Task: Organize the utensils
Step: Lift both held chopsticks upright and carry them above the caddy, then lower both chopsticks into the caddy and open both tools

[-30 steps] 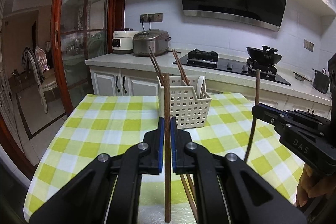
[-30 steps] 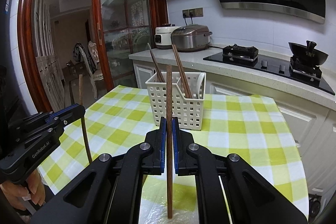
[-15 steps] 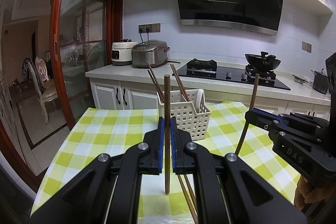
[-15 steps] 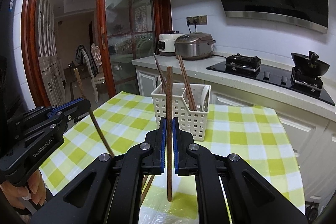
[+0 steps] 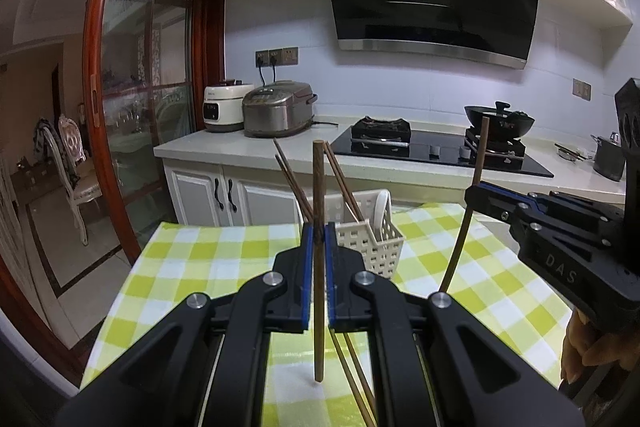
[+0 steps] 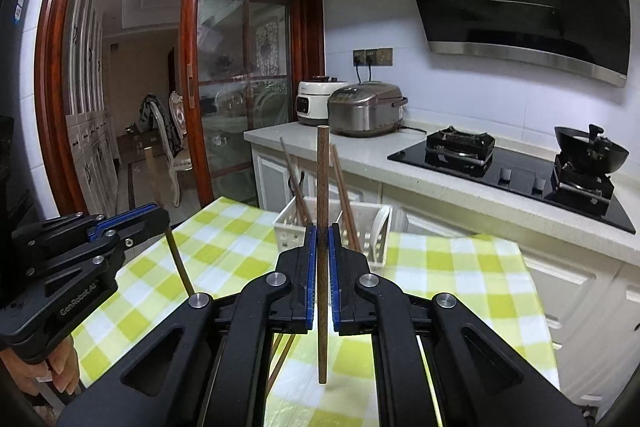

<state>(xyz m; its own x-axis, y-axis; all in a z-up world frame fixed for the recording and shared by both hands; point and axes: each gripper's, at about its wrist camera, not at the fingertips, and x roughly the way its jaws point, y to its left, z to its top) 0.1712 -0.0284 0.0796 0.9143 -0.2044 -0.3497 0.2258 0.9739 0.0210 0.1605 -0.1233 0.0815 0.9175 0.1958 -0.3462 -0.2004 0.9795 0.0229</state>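
- The left gripper [image 5: 319, 239] has its fingers [image 5: 306, 247] clamped narrow on a brown chopstick [image 5: 318, 187], held upright with its lower tip clear above the checked worktop [image 5: 192, 267].
- The right gripper [image 6: 322, 239] pinches a second chopstick [image 6: 322, 179] the same way, also upright.
- Beyond both stands a white slotted basket [image 5: 384, 247] on the worktop, with several chopsticks [image 5: 340, 175] leaning in it and a white spoon [image 5: 381, 205].
- Two more loose chopsticks [image 5: 356, 379] lie on the worktop under the left gripper.
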